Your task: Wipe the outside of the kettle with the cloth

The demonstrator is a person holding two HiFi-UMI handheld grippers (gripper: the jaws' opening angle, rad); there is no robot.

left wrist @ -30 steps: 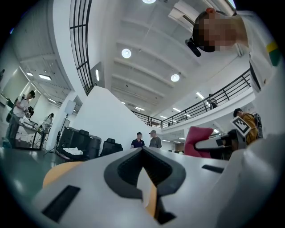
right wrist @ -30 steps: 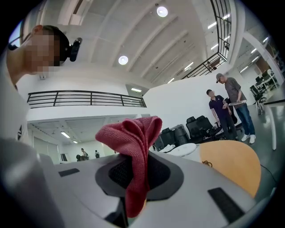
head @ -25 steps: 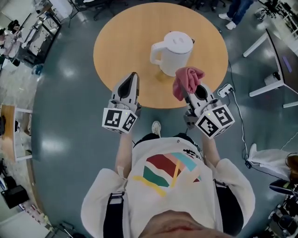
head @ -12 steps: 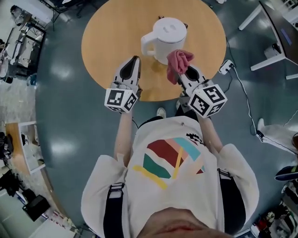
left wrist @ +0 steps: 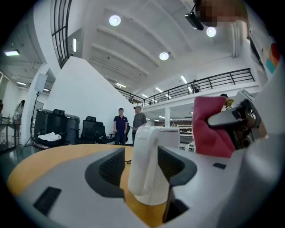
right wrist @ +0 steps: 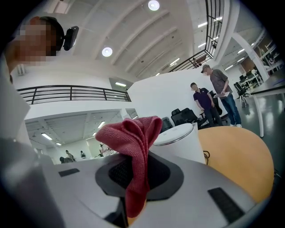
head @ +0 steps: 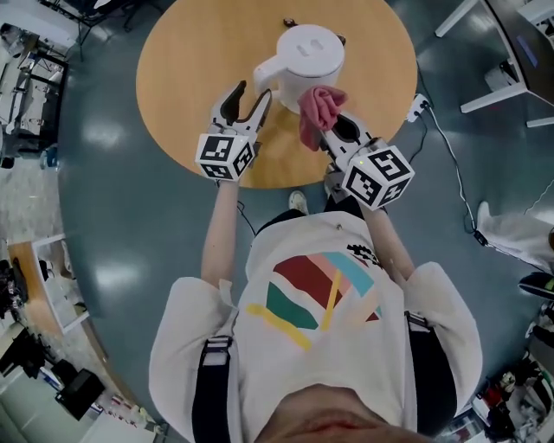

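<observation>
A white kettle stands on the round wooden table, its handle turned toward me. My left gripper has its jaws opening on either side of that handle, and the pads do not press on it. The kettle's body shows just behind. My right gripper is shut on a red cloth, which it holds against the kettle's near side. In the right gripper view the cloth hangs folded between the jaws, with the kettle behind it.
A small dark cable lies on the table behind the kettle. A power strip and white desk legs are on the floor at the right. Two people stand far off beside office chairs.
Both grippers have moved forward and down to the kettle. The left jaws, shut before, have come apart around the handle. The cloth has come up against the kettle's side.
</observation>
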